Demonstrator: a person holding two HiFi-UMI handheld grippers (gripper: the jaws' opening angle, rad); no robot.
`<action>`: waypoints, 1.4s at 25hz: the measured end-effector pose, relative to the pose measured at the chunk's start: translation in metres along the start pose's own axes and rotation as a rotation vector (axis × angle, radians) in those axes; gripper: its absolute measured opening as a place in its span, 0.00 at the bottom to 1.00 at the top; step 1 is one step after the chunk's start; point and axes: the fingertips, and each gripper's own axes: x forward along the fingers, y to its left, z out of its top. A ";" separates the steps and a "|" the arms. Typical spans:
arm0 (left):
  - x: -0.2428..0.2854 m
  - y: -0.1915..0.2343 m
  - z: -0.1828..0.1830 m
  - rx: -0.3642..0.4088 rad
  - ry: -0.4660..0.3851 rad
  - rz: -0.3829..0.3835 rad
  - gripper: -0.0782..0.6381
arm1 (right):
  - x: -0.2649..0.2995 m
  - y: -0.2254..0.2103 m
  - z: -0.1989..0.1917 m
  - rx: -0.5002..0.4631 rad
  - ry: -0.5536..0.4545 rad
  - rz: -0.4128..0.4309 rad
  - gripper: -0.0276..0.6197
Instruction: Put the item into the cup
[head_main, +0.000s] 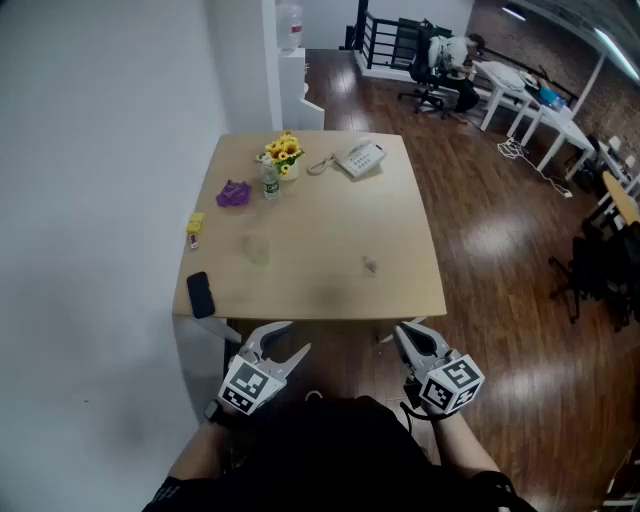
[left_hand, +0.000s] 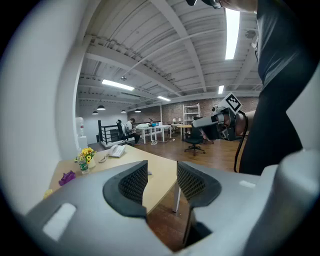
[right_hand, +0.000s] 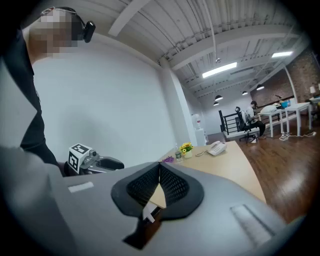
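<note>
Lying small and grey, the item (head_main: 370, 265) rests on the worktop (head_main: 330, 295), right of a faint clear cup (head_main: 257, 248) and well apart from it. Both grippers hover short of the near edge. The left gripper (left_hand: 161, 175) is wide open and empty, the right gripper (right_hand: 160, 171) closed on nothing. Best to open the right, come down from above and pinch gently. Only the head view shows item and cup; the gripper views show the jaws plainly.
</note>
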 end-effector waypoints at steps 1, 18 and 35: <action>0.006 0.003 0.001 0.007 -0.001 -0.005 0.36 | 0.002 -0.004 0.001 -0.002 -0.002 -0.005 0.05; 0.217 0.069 -0.033 0.026 0.210 -0.068 0.35 | 0.043 -0.110 -0.004 -0.011 0.081 0.058 0.06; 0.425 0.110 -0.117 0.042 0.527 -0.188 0.32 | 0.069 -0.189 -0.009 0.019 0.173 -0.008 0.10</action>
